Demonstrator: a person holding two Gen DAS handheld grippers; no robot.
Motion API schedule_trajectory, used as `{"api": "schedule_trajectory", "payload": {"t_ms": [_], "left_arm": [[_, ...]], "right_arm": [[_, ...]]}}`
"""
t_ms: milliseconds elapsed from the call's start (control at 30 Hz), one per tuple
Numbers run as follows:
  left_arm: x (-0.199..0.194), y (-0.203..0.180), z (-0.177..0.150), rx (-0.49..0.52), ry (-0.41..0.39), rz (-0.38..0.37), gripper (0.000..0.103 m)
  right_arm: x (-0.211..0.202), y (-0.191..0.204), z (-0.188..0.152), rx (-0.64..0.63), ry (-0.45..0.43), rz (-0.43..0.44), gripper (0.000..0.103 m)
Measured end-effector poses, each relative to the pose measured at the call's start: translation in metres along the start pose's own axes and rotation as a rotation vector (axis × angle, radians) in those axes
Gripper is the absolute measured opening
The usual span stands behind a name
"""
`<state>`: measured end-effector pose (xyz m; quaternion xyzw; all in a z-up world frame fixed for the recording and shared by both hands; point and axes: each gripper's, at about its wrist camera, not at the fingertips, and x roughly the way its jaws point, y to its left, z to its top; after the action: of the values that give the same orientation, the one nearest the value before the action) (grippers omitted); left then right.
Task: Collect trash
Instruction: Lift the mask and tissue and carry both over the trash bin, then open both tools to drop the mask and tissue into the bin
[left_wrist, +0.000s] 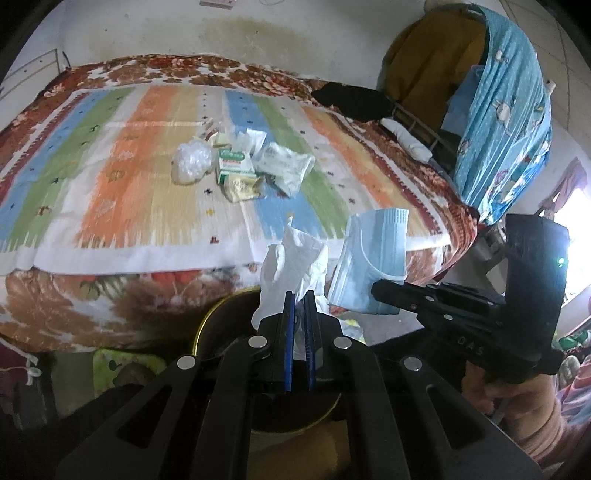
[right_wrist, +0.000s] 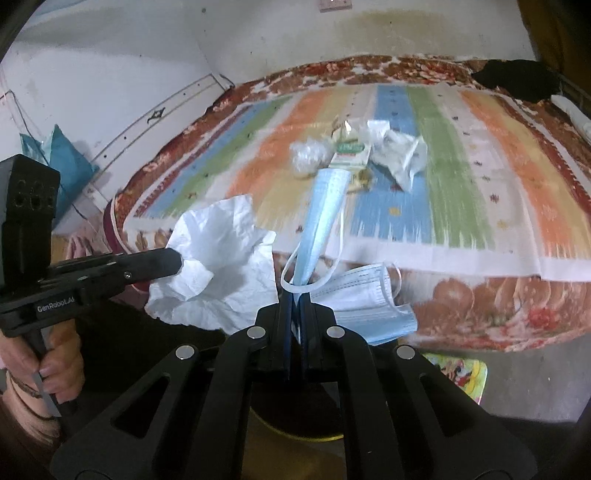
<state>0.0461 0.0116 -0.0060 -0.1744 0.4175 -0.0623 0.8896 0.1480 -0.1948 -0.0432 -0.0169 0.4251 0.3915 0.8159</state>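
Both tongs are clamped, left tongs (left_wrist: 300, 295) on tissue (left_wrist: 291, 258), right tongs (right_wrist: 295, 295) on face masks (right_wrist: 325, 218), above a dark bin (left_wrist: 218, 325).

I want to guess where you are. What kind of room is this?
Probably a bedroom in a home: a bed with a striped sheet and a flowery blanket, and trash lying on the sheet.

The tissue (left_wrist: 291, 266) low in the left wrist frame's centre is thin, crumpled white paper, matt, and the face mask (left_wrist: 369, 258) right of it is soft, pleated, non-woven blue cloth. Both grippers are matt black plastic with shiny round metal pins. The striped bedspread (left_wrist: 129, 184) across the middle looks like woven, matt cloth over a plush floral blanket (left_wrist: 92, 302).
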Motion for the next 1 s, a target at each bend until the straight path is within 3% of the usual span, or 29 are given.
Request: {"api": "schedule_trajectory", "payload": {"t_ms": [167,367,667,1000], "left_arm": [[-0.007,0.003,-0.020,-0.027,-0.023,0.051,0.004],[-0.008,0.004,-0.035,-0.060,-0.013,0.046,0.004],[0.001,0.003,-0.039,-0.057,0.008,0.086,0.004],[0.028,0.005,-0.040,-0.086,0.101,0.109,0.004]], "right_arm": [[0.003,0.004,-0.023,0.025,0.043,-0.014,0.003],[0.005,0.009,-0.043,0.036,0.085,-0.017,0.003],[0.015,0.009,-0.049,0.044,0.131,-0.044,0.003],[0.038,0.002,-0.051,0.101,0.211,-0.035,0.005]]}}
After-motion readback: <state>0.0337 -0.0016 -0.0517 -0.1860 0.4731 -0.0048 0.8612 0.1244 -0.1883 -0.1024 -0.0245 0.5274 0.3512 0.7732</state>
